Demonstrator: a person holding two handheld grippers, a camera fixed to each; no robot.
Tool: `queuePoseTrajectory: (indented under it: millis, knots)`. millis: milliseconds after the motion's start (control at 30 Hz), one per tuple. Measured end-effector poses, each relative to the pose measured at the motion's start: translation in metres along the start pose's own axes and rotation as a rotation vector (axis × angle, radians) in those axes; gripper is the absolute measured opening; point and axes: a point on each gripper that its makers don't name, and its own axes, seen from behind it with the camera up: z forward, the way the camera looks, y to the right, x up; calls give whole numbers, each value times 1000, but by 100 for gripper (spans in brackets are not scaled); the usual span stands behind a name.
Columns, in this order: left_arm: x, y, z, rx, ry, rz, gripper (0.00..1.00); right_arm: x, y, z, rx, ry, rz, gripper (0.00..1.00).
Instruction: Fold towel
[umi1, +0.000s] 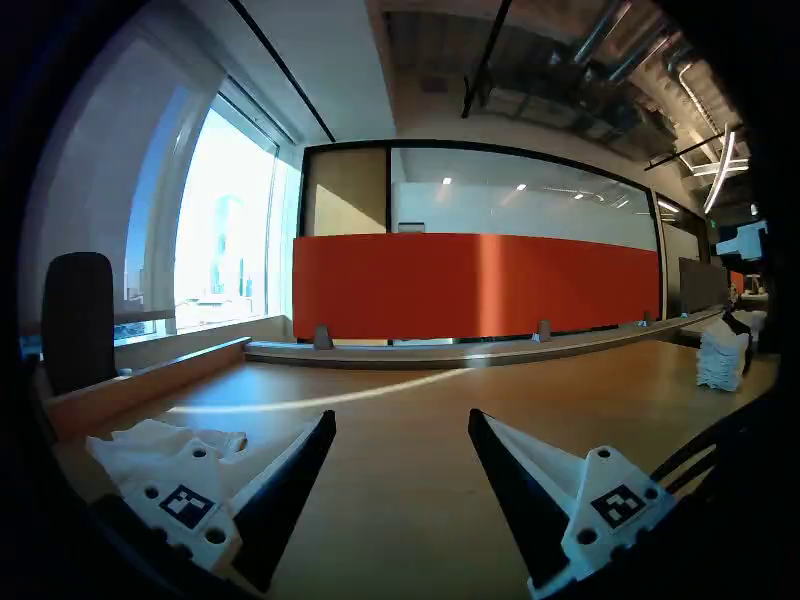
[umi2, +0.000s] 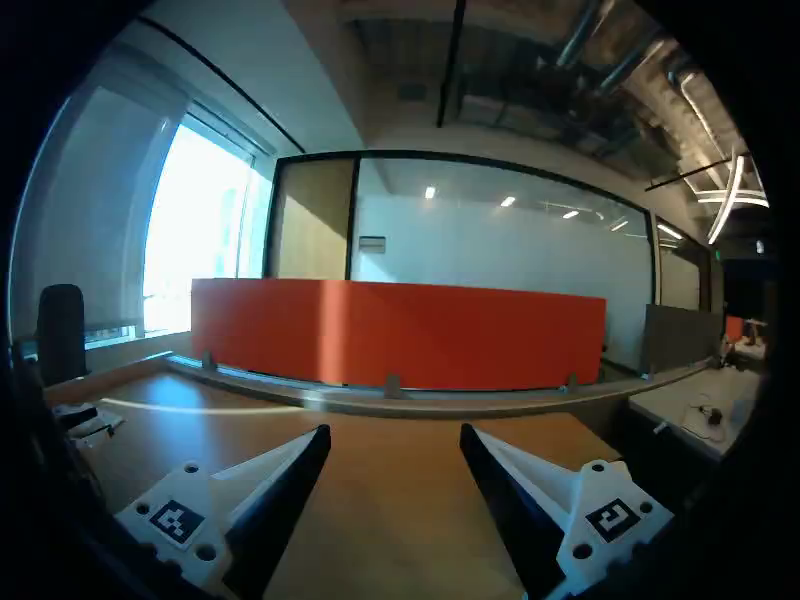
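A: L gripper (umi1: 401, 414), jaws?
B: Spread wide, nothing btwn them but bare wood table (umi1: 400, 490). Towel (umi1: 165, 445) is a white crumpled heap just outside the finger on the view's left, partly hidden behind it, close to the table's edge on that side.
A: Room ahead?
B: Plenty. Open tabletop straight fwd of the tips, up to a grey rail (umi1: 450, 352) along the far edge w/ an orange divider (umi1: 470, 285) above it. Far off past the other finger, a white folded stack (umi1: 722, 355).
A: R gripper (umi2: 395, 430)?
B: Also spread apart, empty. Bare wood btwn and ahead of the tips. Past the finger on its view's right the tabletop ends; across a dark gap sits a pale desk (umi2: 700, 395).
A: Farthest back?
B: Black chair (umi1: 78, 320) and bright window (umi1: 225, 240) off to the left; glass wall (umi2: 500, 260) behind the divider.
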Motion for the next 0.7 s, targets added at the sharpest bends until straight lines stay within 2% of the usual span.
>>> queuePoseTrajectory:
  millis: [367, 700]
  knots:
    - [0, 1, 0, 0, 0, -1, 98, -33, 45, -2, -51, 51, 89, 99]
    - [-1, 1, 0, 0, 0, 0, 98, -78, 59, 3, -73, 47, 101, 99]
